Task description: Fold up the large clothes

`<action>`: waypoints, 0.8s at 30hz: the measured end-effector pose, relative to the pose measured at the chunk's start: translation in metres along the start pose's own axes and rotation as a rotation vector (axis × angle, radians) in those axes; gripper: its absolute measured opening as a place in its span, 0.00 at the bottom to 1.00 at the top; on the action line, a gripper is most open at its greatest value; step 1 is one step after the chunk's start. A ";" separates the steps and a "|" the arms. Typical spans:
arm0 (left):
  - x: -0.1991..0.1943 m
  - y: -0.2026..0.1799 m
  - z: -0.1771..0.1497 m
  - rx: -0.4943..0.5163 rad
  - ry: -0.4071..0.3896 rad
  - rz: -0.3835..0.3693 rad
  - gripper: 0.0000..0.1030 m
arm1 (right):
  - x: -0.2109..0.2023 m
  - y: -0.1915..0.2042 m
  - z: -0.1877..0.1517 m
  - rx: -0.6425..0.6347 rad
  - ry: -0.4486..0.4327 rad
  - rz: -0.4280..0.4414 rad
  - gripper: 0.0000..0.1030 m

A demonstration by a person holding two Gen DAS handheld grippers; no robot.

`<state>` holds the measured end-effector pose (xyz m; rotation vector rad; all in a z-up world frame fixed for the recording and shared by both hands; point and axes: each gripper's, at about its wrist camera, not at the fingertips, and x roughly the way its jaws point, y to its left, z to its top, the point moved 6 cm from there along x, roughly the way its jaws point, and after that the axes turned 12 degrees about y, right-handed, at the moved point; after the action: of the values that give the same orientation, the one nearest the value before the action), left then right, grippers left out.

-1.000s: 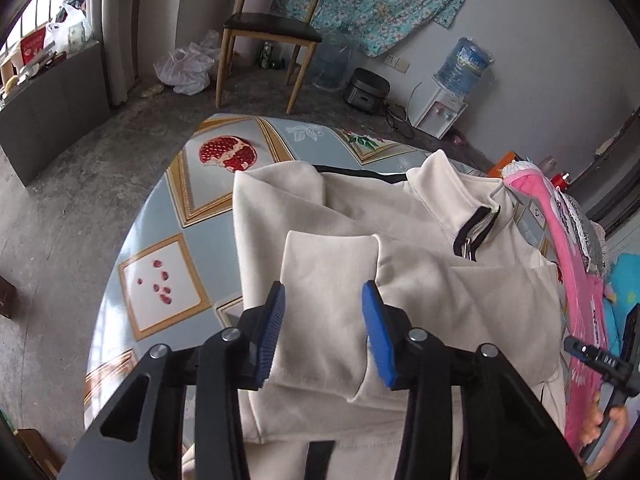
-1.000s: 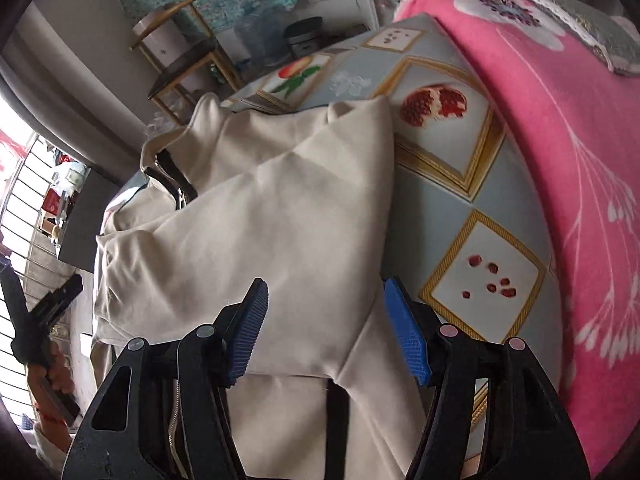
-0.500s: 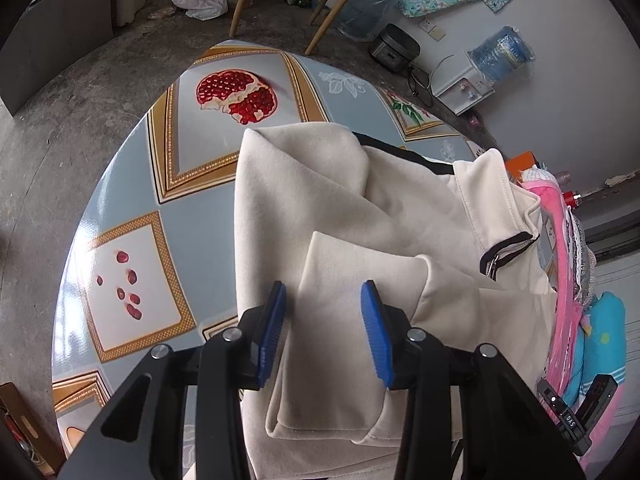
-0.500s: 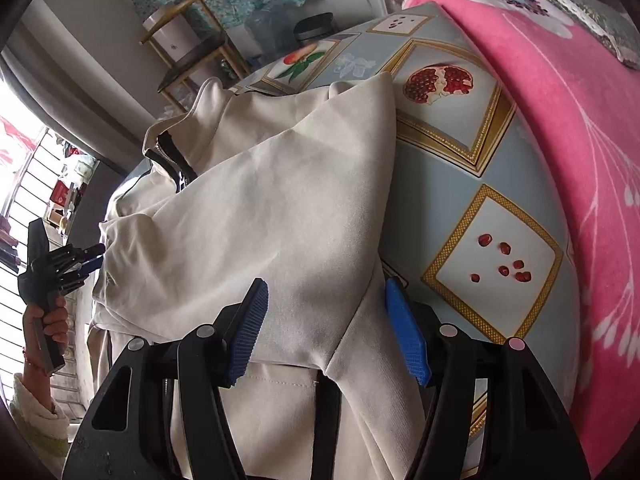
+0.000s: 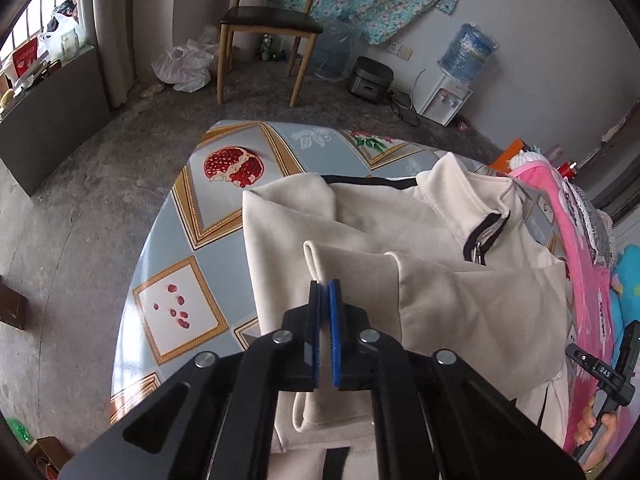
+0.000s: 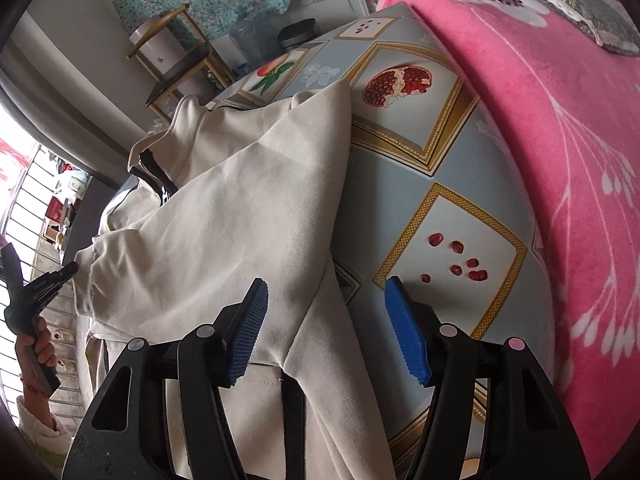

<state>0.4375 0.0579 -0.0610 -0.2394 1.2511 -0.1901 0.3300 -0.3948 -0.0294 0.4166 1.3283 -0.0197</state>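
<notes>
The tabletop [image 5: 168,240], covered in a pale blue cloth printed with gold-framed pomegranate panels, fills the middle of both wrist views. In the right wrist view a pink floral blanket [image 6: 560,140] lies along its 3 o'clock side, touching the printed cloth. Spread over the tabletop is the cream zip-neck top [image 5: 460,280], a large garment with black trim at the collar and along one seam. Its collar and zip stand toward 2 o'clock in the left wrist view; a sleeve [image 5: 352,276] is folded across the body at the centre, cuff edge turned up.

Beyond the tabletop, at 12 o'clock in the left wrist view, a wooden chair [image 5: 268,36] with a dark seat stands on the concrete floor. A water dispenser [image 5: 456,80] with a blue bottle sits at 1 o'clock against the wall, and a dark rice cooker [image 5: 370,80] rests on the floor between chair and dispenser.

The left tool [image 5: 324,292] is clamped on the sleeve's cuff edge, a thin strip of cream fabric showing between its blue pads. The right tool [image 6: 326,320] stands spread wide above the garment's side seam at 6 o'clock in its own view, the pads touching nothing; fabric lies below the left pad, printed cloth below the right.
</notes>
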 end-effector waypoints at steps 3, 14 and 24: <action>0.005 0.015 -0.009 -0.065 0.050 -0.005 0.03 | 0.001 -0.005 -0.001 0.002 -0.004 -0.020 0.56; -0.002 0.008 -0.022 0.011 -0.067 0.121 0.20 | -0.030 0.034 0.016 -0.145 -0.149 -0.116 0.56; 0.039 -0.010 -0.060 0.148 0.019 0.206 0.33 | 0.039 0.078 -0.015 -0.371 -0.003 -0.218 0.56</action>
<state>0.3920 0.0332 -0.1119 0.0193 1.2653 -0.1065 0.3453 -0.3096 -0.0470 -0.0434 1.3353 0.0439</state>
